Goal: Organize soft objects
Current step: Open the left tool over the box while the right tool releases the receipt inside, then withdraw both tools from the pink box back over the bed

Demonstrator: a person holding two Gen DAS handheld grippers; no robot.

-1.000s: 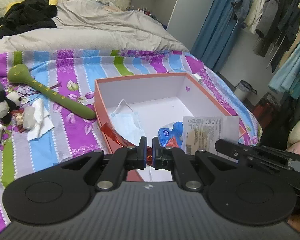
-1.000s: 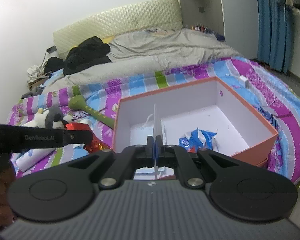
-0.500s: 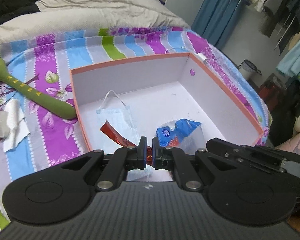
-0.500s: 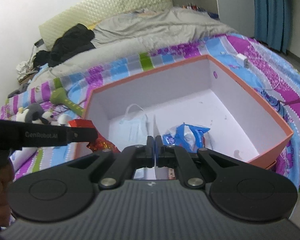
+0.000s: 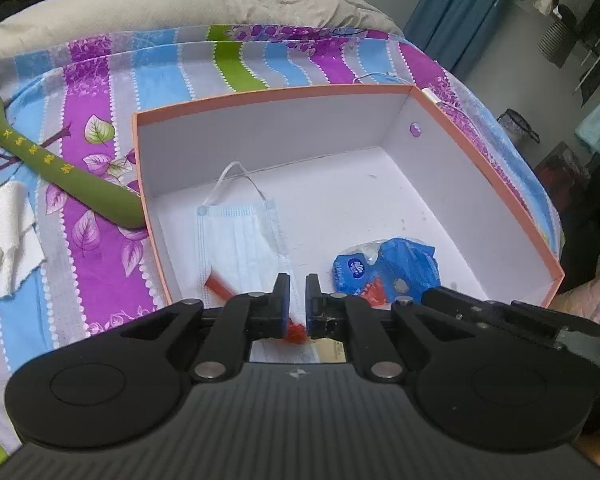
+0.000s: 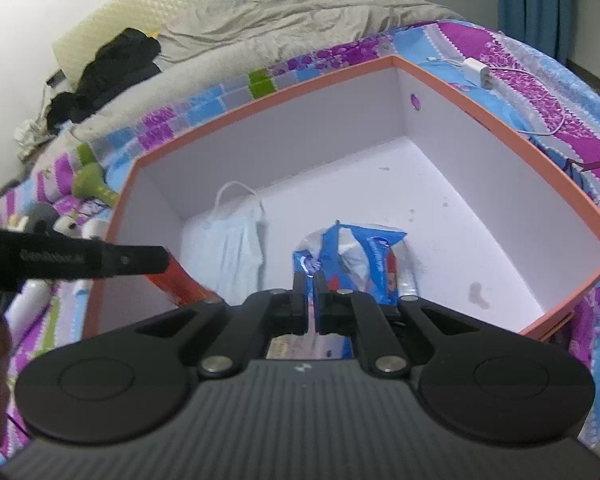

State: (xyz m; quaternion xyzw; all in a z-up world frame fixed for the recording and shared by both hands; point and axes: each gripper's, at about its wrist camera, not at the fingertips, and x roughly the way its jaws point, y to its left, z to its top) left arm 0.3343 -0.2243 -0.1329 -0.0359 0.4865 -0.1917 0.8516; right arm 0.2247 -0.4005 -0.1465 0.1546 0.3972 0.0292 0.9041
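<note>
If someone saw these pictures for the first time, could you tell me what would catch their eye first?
Probably the big orange-rimmed box on the striped bedspread, holding a blue face mask at its left and a crumpled blue packet nearer the middle. Next, the left claw pinching a red wrapper over the box.

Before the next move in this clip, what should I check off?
1. Red wrapper pinched in the fingers of the left gripper: ok.
2. Paper slip pinched by the right gripper: ok.
3. Both grippers above the orange box: ok.
4. Bare floor left beside the face mask and blue packet: ok.
5. Soft items all boxed: not ok, white cloth lies outside.
</note>
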